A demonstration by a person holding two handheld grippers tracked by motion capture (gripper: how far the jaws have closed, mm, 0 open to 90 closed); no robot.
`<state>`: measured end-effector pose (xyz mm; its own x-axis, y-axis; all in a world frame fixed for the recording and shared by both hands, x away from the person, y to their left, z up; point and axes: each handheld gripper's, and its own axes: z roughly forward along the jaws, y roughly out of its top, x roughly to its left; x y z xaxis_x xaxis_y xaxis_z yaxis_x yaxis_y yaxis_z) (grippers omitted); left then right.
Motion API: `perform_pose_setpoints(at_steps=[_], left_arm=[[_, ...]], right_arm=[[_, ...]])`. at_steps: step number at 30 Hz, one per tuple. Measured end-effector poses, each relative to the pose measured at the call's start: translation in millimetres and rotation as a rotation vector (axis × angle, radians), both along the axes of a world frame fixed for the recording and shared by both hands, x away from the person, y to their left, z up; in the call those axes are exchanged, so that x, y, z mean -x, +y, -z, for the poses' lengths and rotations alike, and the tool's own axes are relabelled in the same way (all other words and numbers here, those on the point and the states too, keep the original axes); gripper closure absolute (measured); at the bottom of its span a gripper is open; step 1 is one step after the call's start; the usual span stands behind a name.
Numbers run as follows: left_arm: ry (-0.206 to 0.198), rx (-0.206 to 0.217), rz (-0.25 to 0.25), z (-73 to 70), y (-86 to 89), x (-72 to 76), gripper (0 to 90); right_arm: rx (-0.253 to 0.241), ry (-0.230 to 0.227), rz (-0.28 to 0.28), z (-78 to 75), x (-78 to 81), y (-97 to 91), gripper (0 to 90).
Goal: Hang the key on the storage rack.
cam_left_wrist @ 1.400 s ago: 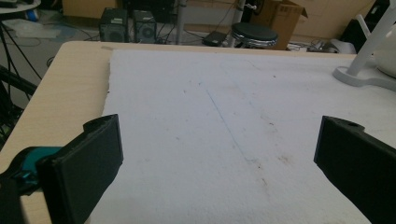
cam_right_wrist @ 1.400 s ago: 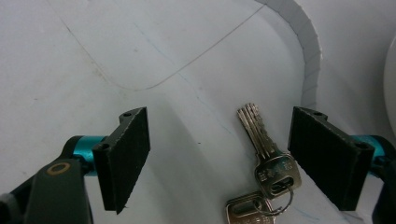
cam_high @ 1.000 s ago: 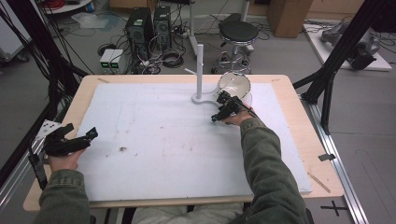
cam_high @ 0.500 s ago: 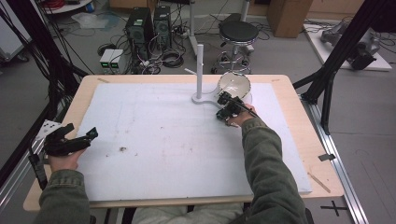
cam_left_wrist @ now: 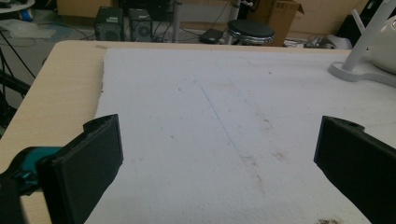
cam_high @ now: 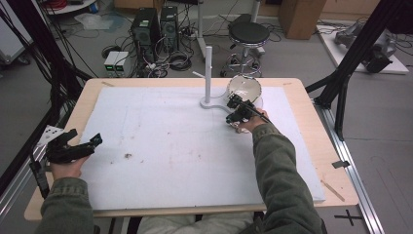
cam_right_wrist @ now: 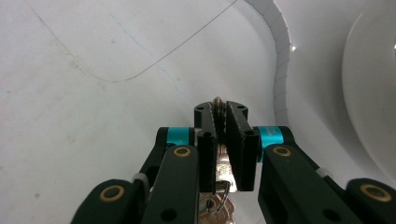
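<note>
My right gripper (cam_high: 234, 111) is at the back of the table, just in front of a round bowl (cam_high: 245, 87) and to the right of a white pole stand (cam_high: 208, 73). In the right gripper view the gripper (cam_right_wrist: 220, 112) is shut on a thin metal piece (cam_right_wrist: 218, 103), which looks like a key with a ring hanging under the jaws. It hovers low over the white mat (cam_right_wrist: 93, 93). My left gripper (cam_high: 86, 136) rests at the mat's front left edge. Its jaws stand wide apart with nothing between them (cam_left_wrist: 219, 140).
A white foam mat (cam_high: 170, 146) covers most of the wooden table (cam_high: 302, 97). The stand's base (cam_left_wrist: 355, 72) and the bowl (cam_left_wrist: 385, 42) lie far ahead to the right in the left gripper view. A curved white rim (cam_right_wrist: 280, 70) runs close beside the right gripper.
The right gripper has crept slightly toward the bowl with the metal piece still in it. The left gripper has stayed put.
</note>
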<state>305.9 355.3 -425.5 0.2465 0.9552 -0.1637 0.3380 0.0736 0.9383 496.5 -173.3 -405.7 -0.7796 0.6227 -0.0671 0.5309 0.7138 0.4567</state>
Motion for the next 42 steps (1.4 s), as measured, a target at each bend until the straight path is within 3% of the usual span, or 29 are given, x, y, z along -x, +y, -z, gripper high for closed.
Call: perform_pose_setpoints(at_steps=[15,22,42], left_arm=[[0.001,-0.006,0.003,-0.9,-0.8,2.0,1.7],[0.001,-0.007,0.000,-0.3,-1.3,1.3,1.7],[0.001,-0.009,-0.002,-0.1,-1.5,1.0,1.7]], right_arm=[[-0.115,-0.054,0.030,-24.8,18.3,-13.5,82.9],[-0.200,-0.075,0.045,-41.2,26.5,-18.8,82.9],[-0.331,-0.109,0.101,-66.6,32.4,-46.0,82.8]])
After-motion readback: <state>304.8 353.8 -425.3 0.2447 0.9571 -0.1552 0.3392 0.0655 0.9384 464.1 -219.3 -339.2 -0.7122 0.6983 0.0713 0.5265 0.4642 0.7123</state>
